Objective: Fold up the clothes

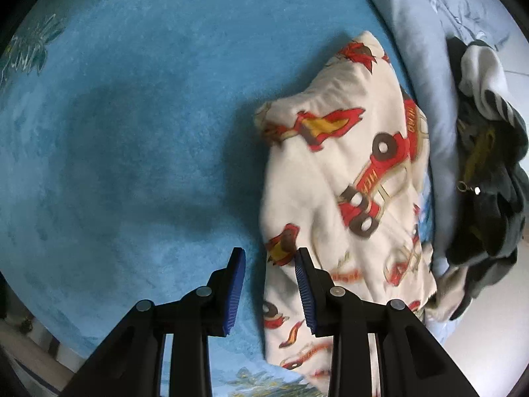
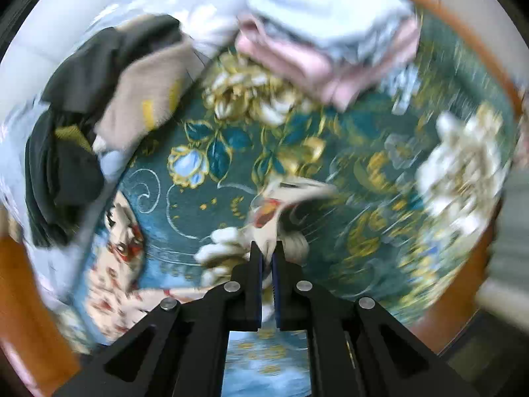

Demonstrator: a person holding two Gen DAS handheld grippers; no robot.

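Observation:
A cream garment printed with red fire trucks (image 1: 344, 178) lies bunched on the blue blanket (image 1: 132, 115). My left gripper (image 1: 269, 258) hovers open at the garment's left edge, its right finger over the cloth and nothing between the pads. In the blurred right wrist view, my right gripper (image 2: 267, 251) is shut on an edge of the cream fire-truck garment (image 2: 281, 198), which rises from between its pads. More of that garment (image 2: 112, 284) trails at lower left over the floral teal bedspread (image 2: 347, 152).
A heap of dark and striped clothes (image 1: 486, 152) sits on pale blue bedding (image 1: 426, 53) at the right. In the right wrist view, a folded pink and light blue stack (image 2: 327, 36) lies at the top, and dark and beige clothes (image 2: 109, 99) at the left. A wooden frame (image 2: 20, 297) borders the bed.

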